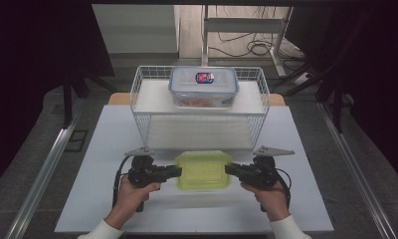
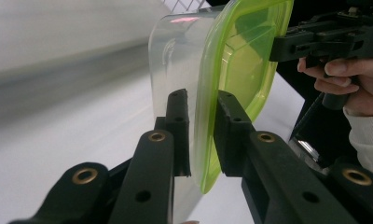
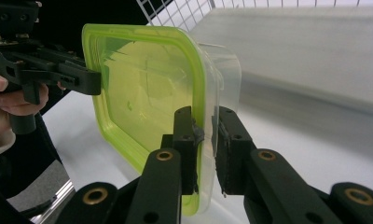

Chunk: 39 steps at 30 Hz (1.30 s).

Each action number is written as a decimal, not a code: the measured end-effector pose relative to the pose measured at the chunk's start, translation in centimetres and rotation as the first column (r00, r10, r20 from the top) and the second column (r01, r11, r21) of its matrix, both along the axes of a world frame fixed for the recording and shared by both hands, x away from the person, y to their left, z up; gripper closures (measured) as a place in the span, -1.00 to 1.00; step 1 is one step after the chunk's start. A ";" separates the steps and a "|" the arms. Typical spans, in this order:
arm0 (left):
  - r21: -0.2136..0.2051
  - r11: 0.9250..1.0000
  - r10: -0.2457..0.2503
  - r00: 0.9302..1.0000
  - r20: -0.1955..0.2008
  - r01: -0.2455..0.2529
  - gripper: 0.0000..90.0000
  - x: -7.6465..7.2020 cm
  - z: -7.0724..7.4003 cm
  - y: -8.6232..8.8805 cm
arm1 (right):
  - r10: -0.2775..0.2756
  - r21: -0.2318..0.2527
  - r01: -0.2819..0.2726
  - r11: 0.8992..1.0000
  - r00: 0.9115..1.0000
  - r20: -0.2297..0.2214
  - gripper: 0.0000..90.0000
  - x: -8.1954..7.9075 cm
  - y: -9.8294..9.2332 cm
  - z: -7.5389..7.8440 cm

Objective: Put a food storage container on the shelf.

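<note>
A clear plastic box with a yellow-green lid [image 1: 203, 170] hangs a little above the white table, held level between both grippers. My left gripper [image 1: 176, 172] is shut on its left rim; in the left gripper view its pads [image 2: 177, 126] clamp the lid edge [image 2: 208, 140] and the clear wall. My right gripper [image 1: 230, 169] is shut on the right rim, and the right gripper view has its fingers [image 3: 184, 140] pinching the lid edge [image 3: 201, 121]. Each gripper view also catches the other hand and gripper across the box.
A white wire basket [image 1: 137, 107] stands behind the box, on the far half of the table [image 1: 97, 149]. A blue-rimmed clear container [image 1: 203, 87] with orange contents sits on a shelf inside it. Metal rails run along both sides of the table.
</note>
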<state>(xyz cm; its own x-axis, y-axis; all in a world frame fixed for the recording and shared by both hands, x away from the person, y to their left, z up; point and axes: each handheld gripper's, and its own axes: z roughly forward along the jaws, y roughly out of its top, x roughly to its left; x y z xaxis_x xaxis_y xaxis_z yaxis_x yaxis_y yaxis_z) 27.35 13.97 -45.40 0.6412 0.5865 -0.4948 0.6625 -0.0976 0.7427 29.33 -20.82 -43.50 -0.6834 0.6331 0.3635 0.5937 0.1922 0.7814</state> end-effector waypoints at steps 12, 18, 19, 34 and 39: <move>-0.019 1.000 0.001 0.998 0.068 0.000 0.72 1.1 4.3 0.3 | 0.005 -0.005 -0.004 1.000 0.996 0.086 0.76 0.8 0.3 5.0; -0.014 1.000 0.007 0.997 0.082 -0.006 0.73 1.7 5.8 0.5 | 0.014 -0.010 -0.012 1.000 0.992 0.123 0.75 1.2 0.5 6.8; -0.012 1.000 0.008 0.996 0.088 -0.007 0.73 1.8 6.1 0.5 | 0.015 -0.013 -0.013 1.000 0.992 0.129 0.75 1.3 0.6 7.1; -0.005 1.000 0.019 0.988 0.155 -0.019 0.73 3.8 12.5 1.1 | 0.007 0.006 -0.008 1.000 0.980 0.198 0.76 3.1 1.1 12.7; -0.011 1.000 0.031 0.984 0.173 -0.030 0.74 5.1 15.0 1.5 | 0.004 0.002 -0.005 1.000 0.974 0.227 0.76 4.3 1.7 15.7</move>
